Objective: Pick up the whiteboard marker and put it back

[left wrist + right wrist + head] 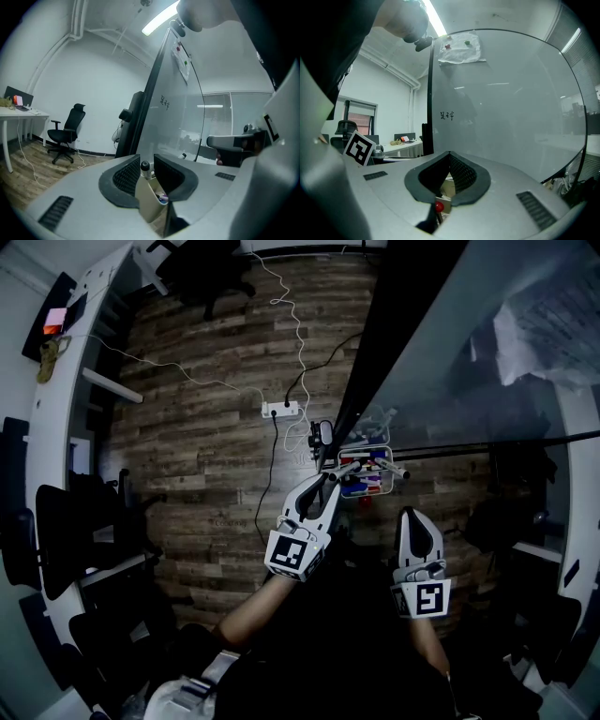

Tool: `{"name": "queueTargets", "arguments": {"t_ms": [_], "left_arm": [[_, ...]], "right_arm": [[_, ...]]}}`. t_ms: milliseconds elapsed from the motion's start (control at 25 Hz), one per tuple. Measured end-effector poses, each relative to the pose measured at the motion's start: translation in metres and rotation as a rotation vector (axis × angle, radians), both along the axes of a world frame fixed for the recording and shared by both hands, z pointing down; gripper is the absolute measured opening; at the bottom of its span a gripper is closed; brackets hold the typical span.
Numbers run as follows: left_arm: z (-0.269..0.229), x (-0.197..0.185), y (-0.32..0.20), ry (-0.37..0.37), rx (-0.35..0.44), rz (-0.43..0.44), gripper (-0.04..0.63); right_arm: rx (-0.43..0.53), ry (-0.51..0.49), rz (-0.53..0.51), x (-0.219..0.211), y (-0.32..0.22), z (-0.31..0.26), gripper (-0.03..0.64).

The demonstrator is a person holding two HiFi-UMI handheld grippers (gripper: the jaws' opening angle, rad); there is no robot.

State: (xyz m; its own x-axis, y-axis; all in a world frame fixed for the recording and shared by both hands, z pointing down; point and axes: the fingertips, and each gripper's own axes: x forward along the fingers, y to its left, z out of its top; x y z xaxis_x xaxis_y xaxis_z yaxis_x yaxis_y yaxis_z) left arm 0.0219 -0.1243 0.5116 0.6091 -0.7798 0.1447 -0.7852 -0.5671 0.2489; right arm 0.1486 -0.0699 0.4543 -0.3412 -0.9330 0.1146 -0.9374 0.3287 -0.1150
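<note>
Gripping marker (145,167) in left tool (146,160), pads partway apart and snug against both sides of barrel, dark cap upward. Hiding marker's lower part behind pale wall of tray (149,199), with blue and pink markers lying inside. Reaching, from head view, to tray's near corner at foot of whiteboard (501,117), among red and blue markers. Holding right tool (449,157) to the right of the left one, near tray but apart from it, tips closed together on nothing; showing only a red cap and a pale wall low down behind them. Pointing both tools about level at whiteboard, with small scribble (446,115) on it and paper (460,49) pinned near top. Standing over wood floor (216,427) with power strip (281,409) and chair (65,133) beyond.
</note>
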Motion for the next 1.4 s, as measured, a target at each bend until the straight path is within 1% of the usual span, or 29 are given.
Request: {"name": "queueTargets", "arguments": {"t_ms": [200,400,600,680,720,840,920,1160,1400], "left_arm": [[-0.002,-0.005,0.003,-0.004,-0.005,-0.009,0.078],[-0.008,-0.007,0.006,0.000,0.014,-0.012,0.078],[-0.011,-0.009,0.010,-0.005,0.033,-0.018,0.077],[-0.015,-0.009,0.011,-0.011,0.042,-0.022,0.067],[-0.017,-0.010,0.012,-0.015,0.047,-0.025,0.052],[-0.020,-0.012,0.015,-0.029,0.056,-0.034,0.021],[-0.023,-0.014,0.017,-0.037,0.063,-0.044,0.009],[-0.037,-0.014,0.021,-0.025,0.064,-0.097,0.008],[-0.040,-0.009,0.034,-0.054,0.065,-0.116,0.008]], "right_arm": [[0.013,-0.008,0.008,-0.004,0.000,-0.007,0.014],[0.007,0.014,-0.016,-0.001,0.013,0.007,0.014],[0.020,-0.012,-0.004,-0.004,0.008,-0.004,0.014],[0.024,-0.004,-0.022,-0.004,0.009,-0.002,0.014],[0.025,-0.003,-0.031,-0.005,0.010,-0.002,0.014],[0.030,-0.025,-0.033,-0.008,0.007,-0.006,0.014],[0.042,-0.027,-0.054,-0.007,0.008,-0.005,0.014],[0.042,-0.067,-0.065,-0.010,0.004,-0.017,0.014],[0.048,-0.087,-0.123,-0.014,0.004,-0.019,0.014]]}}
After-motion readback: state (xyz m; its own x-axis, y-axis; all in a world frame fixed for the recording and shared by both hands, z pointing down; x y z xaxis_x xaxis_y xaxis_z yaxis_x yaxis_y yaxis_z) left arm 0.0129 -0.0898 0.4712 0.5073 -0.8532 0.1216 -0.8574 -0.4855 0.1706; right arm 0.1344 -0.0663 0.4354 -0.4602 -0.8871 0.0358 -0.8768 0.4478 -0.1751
